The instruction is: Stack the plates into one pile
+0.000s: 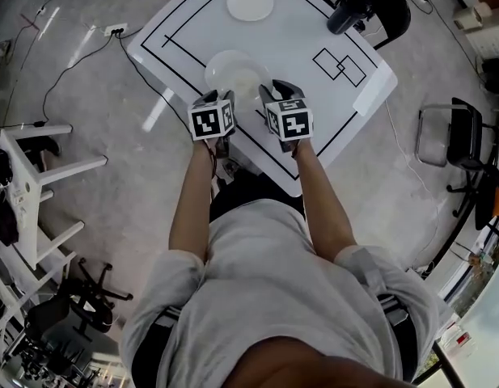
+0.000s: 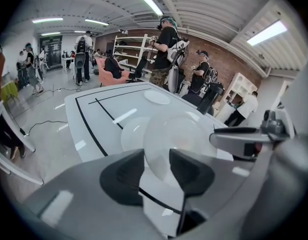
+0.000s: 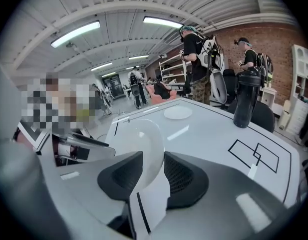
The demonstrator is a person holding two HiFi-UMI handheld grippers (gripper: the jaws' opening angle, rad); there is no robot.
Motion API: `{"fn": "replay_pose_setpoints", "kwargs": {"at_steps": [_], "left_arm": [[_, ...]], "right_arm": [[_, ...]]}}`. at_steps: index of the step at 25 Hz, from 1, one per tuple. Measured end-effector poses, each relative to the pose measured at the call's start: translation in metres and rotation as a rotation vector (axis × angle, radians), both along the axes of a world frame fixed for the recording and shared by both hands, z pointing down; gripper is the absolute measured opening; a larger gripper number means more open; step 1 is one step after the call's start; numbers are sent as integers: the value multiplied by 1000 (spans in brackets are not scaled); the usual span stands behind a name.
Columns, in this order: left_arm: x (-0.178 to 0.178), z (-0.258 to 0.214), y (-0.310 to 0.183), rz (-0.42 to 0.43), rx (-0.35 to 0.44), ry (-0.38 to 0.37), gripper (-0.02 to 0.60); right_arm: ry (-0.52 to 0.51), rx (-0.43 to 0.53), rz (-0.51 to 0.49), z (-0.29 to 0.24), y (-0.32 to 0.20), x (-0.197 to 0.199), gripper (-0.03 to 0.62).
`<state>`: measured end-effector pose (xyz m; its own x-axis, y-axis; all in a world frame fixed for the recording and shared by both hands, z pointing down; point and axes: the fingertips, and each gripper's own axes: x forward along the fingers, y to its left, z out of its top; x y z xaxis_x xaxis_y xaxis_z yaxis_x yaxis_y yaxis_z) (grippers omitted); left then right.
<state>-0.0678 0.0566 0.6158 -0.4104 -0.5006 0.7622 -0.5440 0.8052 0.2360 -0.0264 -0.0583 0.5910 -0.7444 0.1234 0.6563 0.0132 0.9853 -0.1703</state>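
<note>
A clear, pale plate (image 1: 235, 69) hangs tilted above the near part of the white table (image 1: 298, 31), with both grippers at its near rim. My left gripper (image 1: 223, 95) is shut on the plate (image 2: 179, 134) at its lower left rim. My right gripper (image 1: 273, 92) is shut on the plate's (image 3: 144, 141) right rim, which runs almost edge-on between its jaws. A paler round shape (image 2: 128, 134) lies on the table below the held plate and looks like another plate. A flat white plate (image 1: 250, 4) rests at the far end, also seen as the far plate (image 2: 157, 97) (image 3: 177, 112).
A black bottle (image 1: 346, 10) (image 3: 246, 99) stands at the table's far right, beside two black square outlines (image 1: 340, 65). Black lines frame the tabletop. A folding chair (image 1: 447, 136) is on the right, white furniture (image 1: 31, 176) on the left. Several people stand beyond the table.
</note>
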Motion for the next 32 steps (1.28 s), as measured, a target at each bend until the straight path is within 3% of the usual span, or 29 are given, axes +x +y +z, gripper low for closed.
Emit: {"fn": "replay_pose_setpoints", "kwargs": {"at_steps": [7,14,32], "left_arm": [[2,-1,21,55,31,12,156],[-4,-14,29,40,71,-11,156],[-21,-24,31,63,24,-57,152]], "right_arm": [[0,28,53,-6,24,7,140],[5,85,35,-12,34,9,140],[-6,70,26,-7,35,-9,140]]}}
